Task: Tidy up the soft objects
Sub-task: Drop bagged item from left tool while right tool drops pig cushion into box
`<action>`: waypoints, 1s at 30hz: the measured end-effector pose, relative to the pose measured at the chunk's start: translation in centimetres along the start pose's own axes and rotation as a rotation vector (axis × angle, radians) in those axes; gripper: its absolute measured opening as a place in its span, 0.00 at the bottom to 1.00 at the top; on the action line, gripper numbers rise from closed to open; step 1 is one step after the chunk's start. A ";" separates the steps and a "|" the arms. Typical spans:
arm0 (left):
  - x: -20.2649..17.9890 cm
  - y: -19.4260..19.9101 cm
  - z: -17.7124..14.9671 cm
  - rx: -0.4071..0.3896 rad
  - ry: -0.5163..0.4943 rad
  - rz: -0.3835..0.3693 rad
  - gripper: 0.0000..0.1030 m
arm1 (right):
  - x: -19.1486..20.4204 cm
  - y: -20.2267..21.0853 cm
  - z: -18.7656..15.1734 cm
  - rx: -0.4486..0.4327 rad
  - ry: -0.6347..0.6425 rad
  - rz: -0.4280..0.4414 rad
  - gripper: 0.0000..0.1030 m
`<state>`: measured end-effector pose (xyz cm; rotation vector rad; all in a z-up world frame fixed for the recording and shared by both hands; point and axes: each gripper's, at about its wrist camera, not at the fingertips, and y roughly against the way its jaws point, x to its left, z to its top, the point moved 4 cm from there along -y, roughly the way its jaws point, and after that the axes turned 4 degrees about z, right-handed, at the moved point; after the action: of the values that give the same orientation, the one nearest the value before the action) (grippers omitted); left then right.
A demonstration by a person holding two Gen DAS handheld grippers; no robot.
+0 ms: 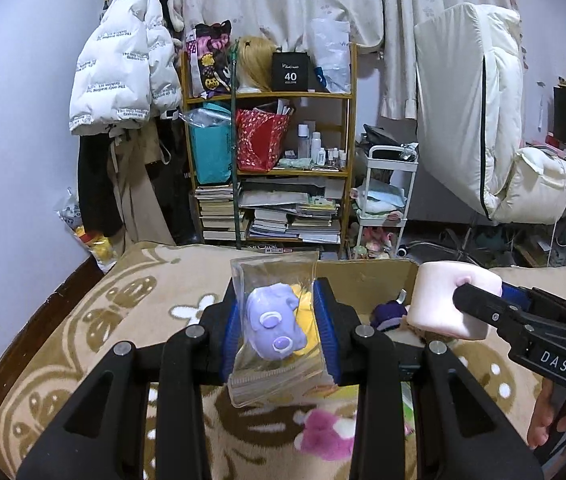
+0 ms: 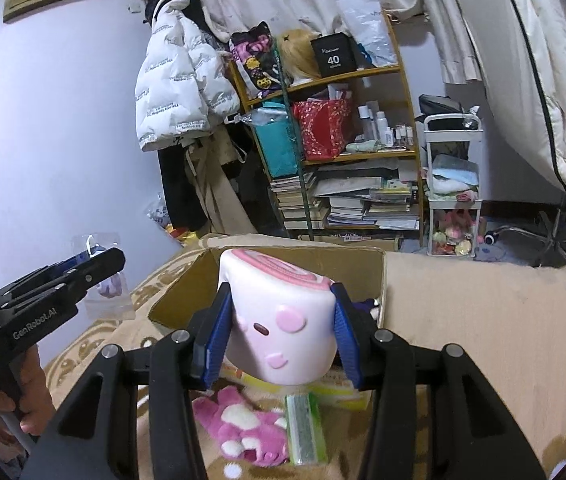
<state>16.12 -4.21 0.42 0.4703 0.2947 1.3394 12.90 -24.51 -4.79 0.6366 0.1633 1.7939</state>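
**Two soft toys held over a cardboard box**

Left gripper (image 1: pixel 281 326) pinching a clear plastic bag (image 1: pixel 275 280) between its blue pads (image 1: pixel 326 332), jaws pressed in on both sides of it. Inside the bag, a purple squishy toy (image 1: pixel 273 326) with something yellow behind it. Bag upright, lifted above a beige patterned blanket (image 1: pixel 131 300).

Right gripper (image 2: pixel 279 336) clamped on a pink-and-white roll-shaped squishy toy (image 2: pixel 283 332), pads squeezing its two sides, swirl end facing up and away. Same toy seen from the left wrist camera at the right edge, raised beside the bag and near it, not touching.

Open cardboard box (image 2: pixel 383 280) just beyond both grippers on the blanket, a dark purple plush (image 1: pixel 389 314) lying inside. Below the grippers, on the blanket: a pink-and-white plush (image 2: pixel 243 428), a green-edged packet (image 2: pixel 305 428) touching it, and a flat yellow packet (image 2: pixel 343 392).

Behind, a wooden shelf (image 1: pixel 267 96) crowded with books, bags and bottles, a white puffer jacket (image 1: pixel 119 60) hanging to its left.
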 end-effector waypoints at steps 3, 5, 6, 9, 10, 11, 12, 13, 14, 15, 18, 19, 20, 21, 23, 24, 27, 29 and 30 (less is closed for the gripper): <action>-0.4 -1.6 -0.1 0.010 -0.015 0.000 0.32 | -0.2 -1.2 0.2 0.007 0.020 0.006 0.49; -0.8 -2.6 -0.3 0.019 -0.027 -0.002 0.32 | -0.2 -1.8 0.1 0.012 0.026 0.010 0.49; -1.0 -3.1 -0.4 0.025 -0.031 -0.003 0.32 | -0.4 -2.2 0.1 0.016 0.026 0.012 0.49; -1.4 -4.4 -0.7 0.041 -0.035 -0.005 0.32 | -0.9 -3.4 0.2 0.020 0.007 0.015 0.49; -1.5 -4.8 -0.8 0.048 -0.030 -0.012 0.32 | -1.2 -3.8 0.2 0.023 -0.009 0.019 0.49; -1.5 -5.1 -0.9 0.053 -0.026 -0.016 0.32 | -1.7 -4.0 0.1 0.025 -0.024 0.025 0.49; -1.6 -5.5 -1.0 0.061 -0.022 -0.020 0.33 | -2.0 -4.3 0.1 0.027 -0.039 0.031 0.50; -1.6 -5.8 -1.1 0.068 -0.019 -0.021 0.33 | -2.2 -4.6 0.1 0.025 -0.046 0.031 0.51; -1.6 -6.1 -1.2 0.072 -0.017 -0.020 0.33 | -2.5 -4.8 0.0 0.025 -0.050 0.029 0.52; -1.5 -6.4 -1.4 0.077 -0.015 -0.019 0.33 | -2.7 -5.0 0.0 0.028 -0.056 0.026 0.53; -1.4 -7.6 -2.0 0.126 -0.003 -0.021 0.35 | -3.4 -5.6 -0.3 0.046 -0.092 0.037 0.56; -1.2 -7.9 -2.1 0.136 0.007 -0.023 0.35 | -3.5 -5.7 -0.4 0.053 -0.100 0.039 0.56; -1.1 -8.1 -2.3 0.141 0.014 -0.022 0.35 | -3.5 -5.9 -0.5 0.059 -0.106 0.042 0.57; -1.0 -8.2 -2.4 0.146 0.016 -0.020 0.35 | -3.6 -6.0 -0.6 0.068 -0.109 0.043 0.58; -0.8 -8.7 -2.7 0.172 0.015 -0.019 0.42 | -3.7 -6.1 -0.7 0.076 -0.114 0.043 0.59; -0.7 -8.8 -2.9 0.183 0.018 -0.010 0.49 | -3.8 -6.1 -0.8 0.077 -0.121 0.048 0.60; -0.1 -8.7 -3.0 0.179 0.047 0.001 0.54 | -4.0 -6.0 -0.9 0.069 -0.138 0.060 0.65; 0.2 -8.5 -3.0 0.190 0.055 0.006 0.56 | -4.1 -5.8 -0.9 0.061 -0.136 0.056 0.70; 0.3 -8.5 -3.1 0.196 0.056 0.009 0.61 | -4.1 -5.6 -0.8 0.060 -0.134 0.050 0.73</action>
<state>22.02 -4.76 -6.34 0.5991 0.4734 1.3405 18.02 -26.27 -9.23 0.8076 0.1111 1.7930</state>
